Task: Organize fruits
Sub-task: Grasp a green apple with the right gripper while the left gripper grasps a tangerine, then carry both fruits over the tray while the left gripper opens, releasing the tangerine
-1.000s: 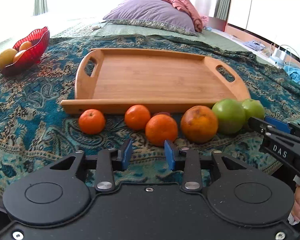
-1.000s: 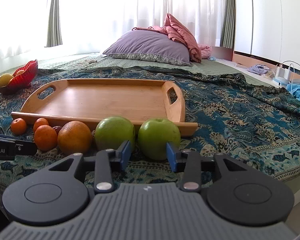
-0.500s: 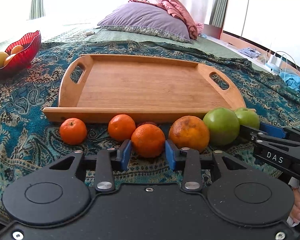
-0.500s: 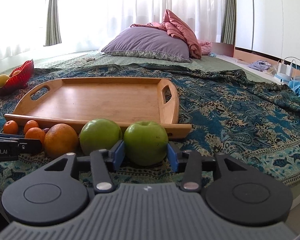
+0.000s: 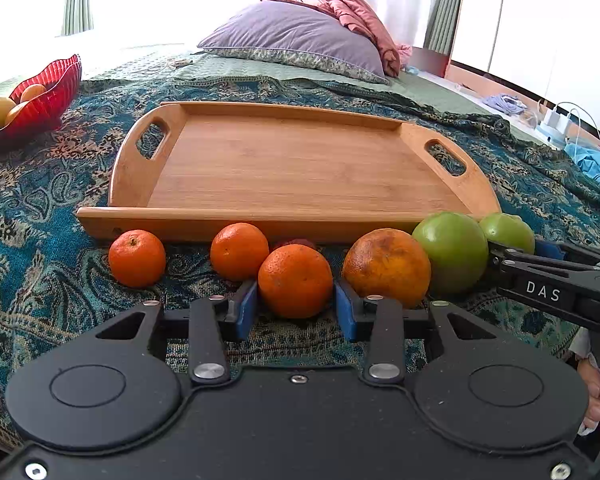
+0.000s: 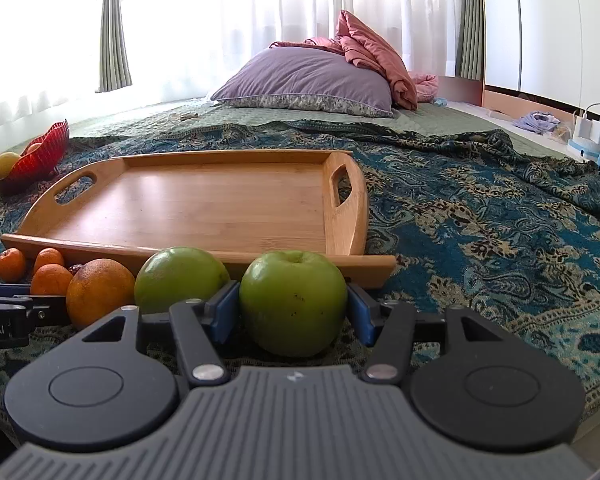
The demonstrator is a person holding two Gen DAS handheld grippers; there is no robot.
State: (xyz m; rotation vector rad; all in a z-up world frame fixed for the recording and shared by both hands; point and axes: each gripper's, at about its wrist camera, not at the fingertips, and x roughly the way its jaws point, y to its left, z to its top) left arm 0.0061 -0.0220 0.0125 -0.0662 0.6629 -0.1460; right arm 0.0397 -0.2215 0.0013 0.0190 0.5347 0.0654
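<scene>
Right gripper (image 6: 293, 312) jaws, just opened wider, are straddling green apple (image 6: 293, 302), pads seemingly clear; tray (image 6: 346, 216) at 12 o'clock. Left gripper (image 5: 295, 309) brackets mandarin (image 5: 295, 280), narrowly open.

Row of fruit on the patterned teal bedspread, along the near edge of the empty rectangular bamboo tray with cut-out handles (image 5: 300, 168).

Left to right: small orange mandarin (image 5: 137, 258) alone; second mandarin (image 5: 239, 251); third mandarin (image 5: 295, 281) just in front of it; a dark reddish fruit (image 5: 294, 243) mostly hidden behind those two; large blotchy orange (image 5: 387, 266); big green apple (image 5: 452, 251) touching it; second green apple (image 6: 293, 302), stem up, at the tray's right corner.
</scene>
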